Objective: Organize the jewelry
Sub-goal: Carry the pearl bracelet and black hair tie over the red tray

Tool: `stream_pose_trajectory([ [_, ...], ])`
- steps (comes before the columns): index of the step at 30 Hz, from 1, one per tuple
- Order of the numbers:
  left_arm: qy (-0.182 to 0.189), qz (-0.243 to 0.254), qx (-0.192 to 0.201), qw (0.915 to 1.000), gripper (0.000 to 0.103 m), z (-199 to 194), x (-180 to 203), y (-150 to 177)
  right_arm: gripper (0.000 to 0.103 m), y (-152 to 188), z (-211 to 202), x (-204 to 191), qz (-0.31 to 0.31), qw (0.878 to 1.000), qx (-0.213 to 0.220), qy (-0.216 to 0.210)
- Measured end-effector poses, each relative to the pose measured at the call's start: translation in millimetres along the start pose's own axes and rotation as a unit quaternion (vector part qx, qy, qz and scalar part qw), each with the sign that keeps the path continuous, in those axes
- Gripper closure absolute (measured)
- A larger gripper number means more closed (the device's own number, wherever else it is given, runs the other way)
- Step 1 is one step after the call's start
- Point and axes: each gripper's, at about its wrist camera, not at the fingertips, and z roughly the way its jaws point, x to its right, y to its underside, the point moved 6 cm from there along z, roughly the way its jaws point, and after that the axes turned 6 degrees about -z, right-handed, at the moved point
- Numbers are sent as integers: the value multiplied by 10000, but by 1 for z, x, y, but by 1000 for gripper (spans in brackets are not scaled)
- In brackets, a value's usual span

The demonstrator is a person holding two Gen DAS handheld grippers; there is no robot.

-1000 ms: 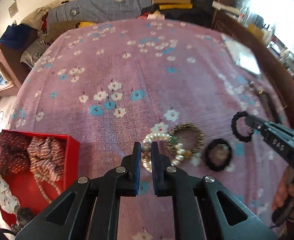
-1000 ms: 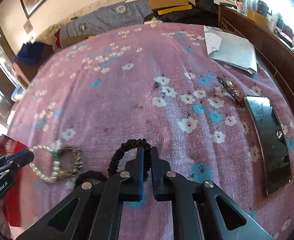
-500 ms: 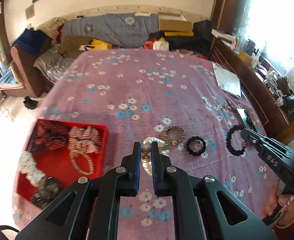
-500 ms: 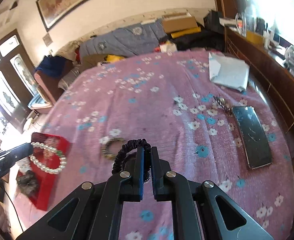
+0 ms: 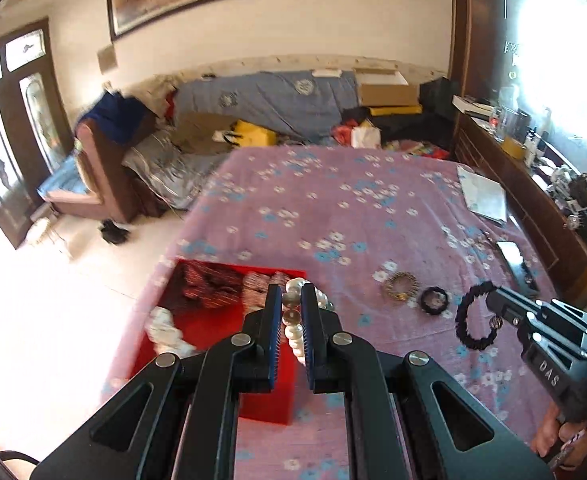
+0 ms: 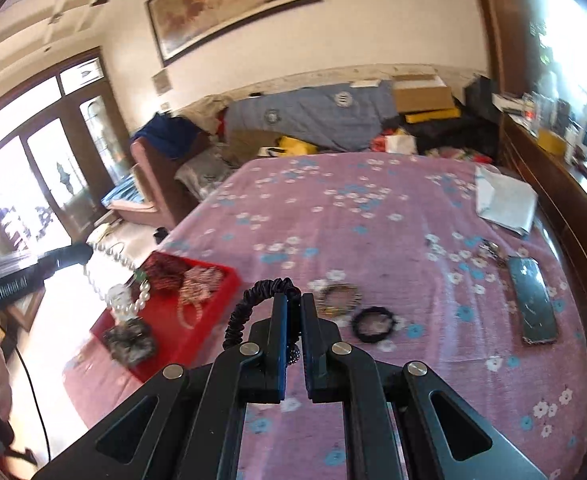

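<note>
Our left gripper (image 5: 291,306) pinches the pearl bracelet (image 5: 293,320) between its fingers at lower centre, above the red tray (image 5: 269,408). Our right gripper (image 6: 291,304) is clamped on the black scrunchie bracelet (image 6: 253,304), which arcs up to the left of its fingers. We judge the pearls light but slick and dangling, best gripped across a bead; the black loop looks soft and springy, easy to pinch anywhere

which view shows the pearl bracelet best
The right wrist view: the pearl bracelet dangles in full from the left gripper above the red box. The left wrist view shows only a few pearls between its own fingers.
</note>
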Motion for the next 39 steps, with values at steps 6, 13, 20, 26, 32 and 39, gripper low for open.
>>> stream_pose_trajectory([
  [6, -475, 133, 375, 9981, 94, -28, -18, -14, 96, -3, 0, -30, -205, 9993, 100, -293],
  [13, -706, 95, 619, 9955, 94, -45, -36, -30, 96, -10, 0, -48, -377, 9983, 185, -412],
  [20, -844, -18, 526, 9950, 94, -36, -53, -30, 96, -15, 8, -67, -598, 9967, 103, -538],
  [26, -856, -251, 324, 9955, 94, -18, -74, -25, 96, -14, 18, -80, -713, 9960, -88, -536],
  [32, -785, -464, 80, 9958, 94, 5, -96, -16, 96, -15, 29, -93, -793, 9954, -273, -472],
  [39, -655, -619, -241, 9956, 94, 36, -117, -2, 95, -14, 48, -106, -754, 9940, -601, -517],
])
